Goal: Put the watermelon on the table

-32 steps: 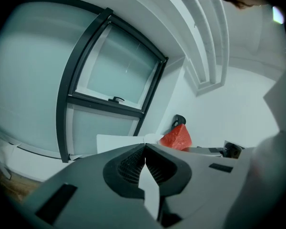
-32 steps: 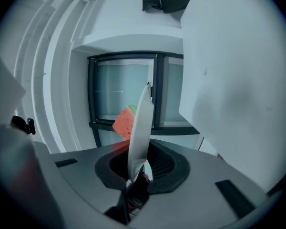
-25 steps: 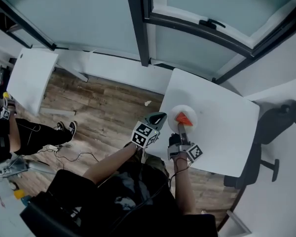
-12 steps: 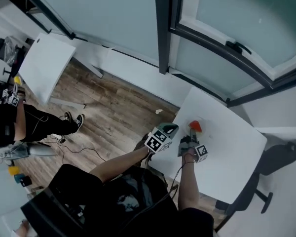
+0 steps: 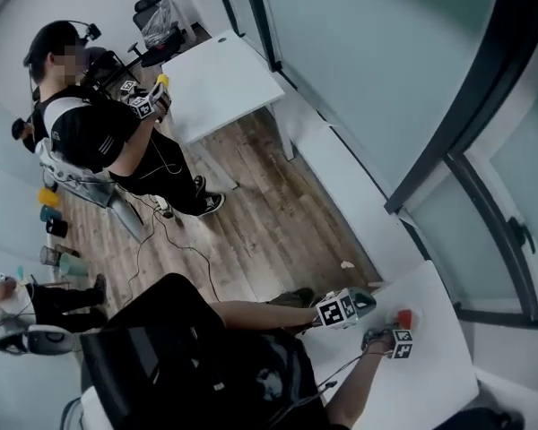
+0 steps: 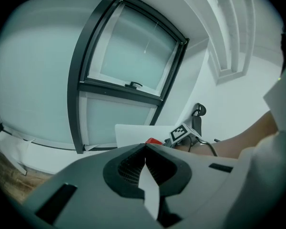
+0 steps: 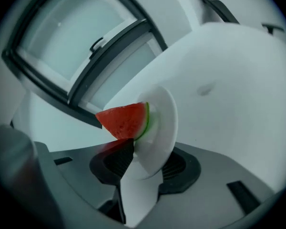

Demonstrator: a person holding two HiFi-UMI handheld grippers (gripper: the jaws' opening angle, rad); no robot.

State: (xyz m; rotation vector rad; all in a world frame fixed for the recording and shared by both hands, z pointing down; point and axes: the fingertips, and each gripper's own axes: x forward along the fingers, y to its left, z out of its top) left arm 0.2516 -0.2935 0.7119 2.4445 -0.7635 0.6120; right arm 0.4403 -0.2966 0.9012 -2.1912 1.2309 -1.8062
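In the right gripper view, my right gripper is partly closed and clamps the rim of a white plate. The plate stands on edge over the table, with the watermelon lying against its face and touching one pad. The head view shows there only a small red spot at the table's near edge, and I cannot make out the plate. My left gripper, just beside that edge, has its jaws together with nothing between them.
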